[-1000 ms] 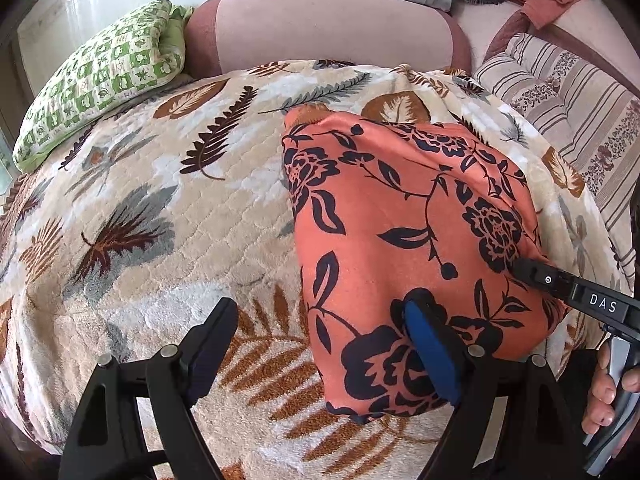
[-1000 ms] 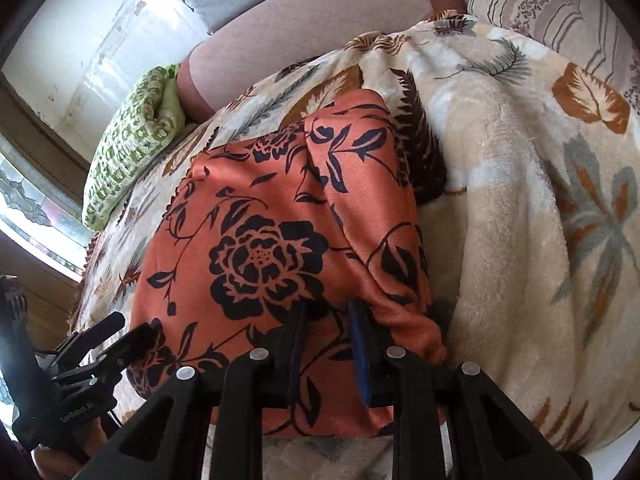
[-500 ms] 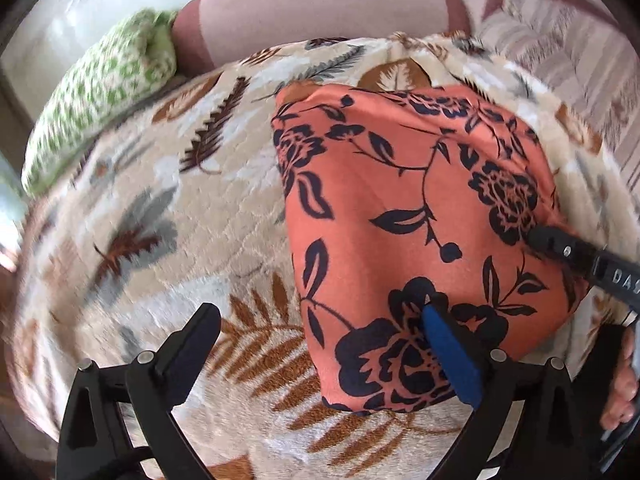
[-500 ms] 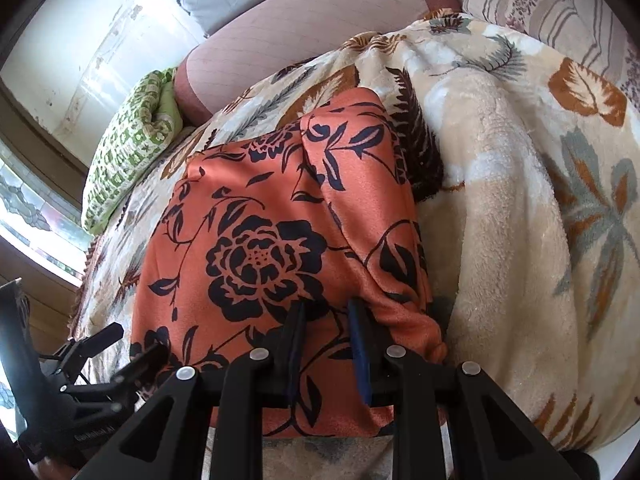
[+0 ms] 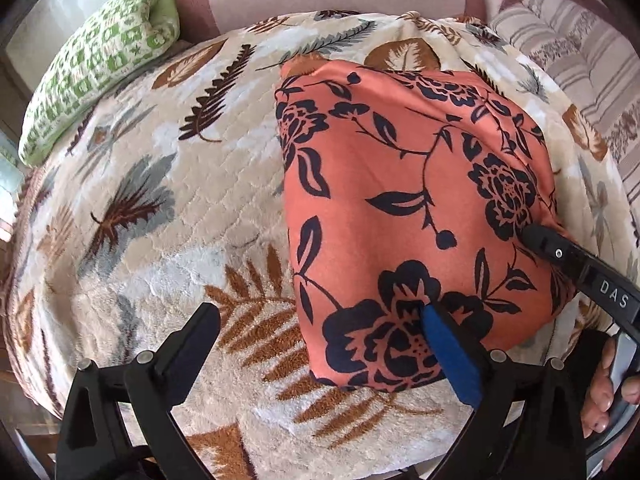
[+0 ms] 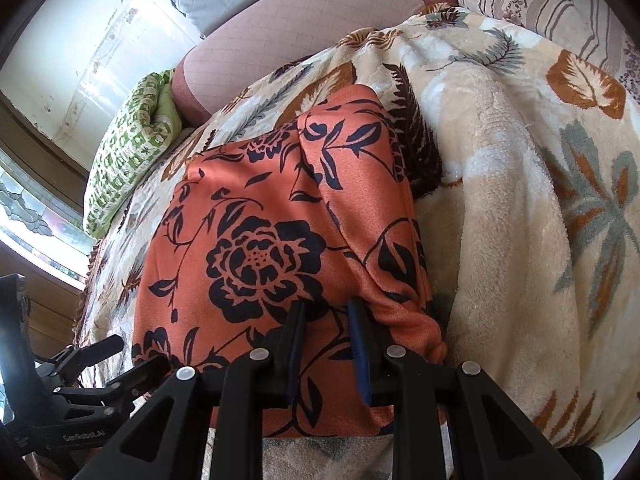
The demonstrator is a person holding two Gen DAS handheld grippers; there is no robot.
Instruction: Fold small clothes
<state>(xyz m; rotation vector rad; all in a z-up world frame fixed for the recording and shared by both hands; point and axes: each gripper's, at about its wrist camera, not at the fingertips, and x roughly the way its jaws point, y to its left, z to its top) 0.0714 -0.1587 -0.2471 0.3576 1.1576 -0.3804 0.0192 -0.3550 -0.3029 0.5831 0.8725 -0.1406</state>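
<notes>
I see the orange floral cloth (image 5: 404, 208) lying folded on the leaf-patterned blanket (image 5: 168, 208) that covers the bed. My right gripper (image 6: 324, 344) pinches a fold at the cloth's near edge. My left gripper (image 5: 320, 344) stands wide open, one finger over the cloth, gripping nothing. A green pillow (image 5: 96, 56) lies beyond.

The left gripper (image 5: 320, 328) points steeply down. Its two fingers stand far apart and nothing is pinched between them. One finger, with a blue pad (image 5: 448, 356), rests on the cloth (image 5: 400, 184). The right gripper (image 6: 324, 320) also tilts down. Its fingers are close together, with a fold of the cloth squeezed between them. A hand (image 5: 608, 392) holds its handle.
</notes>
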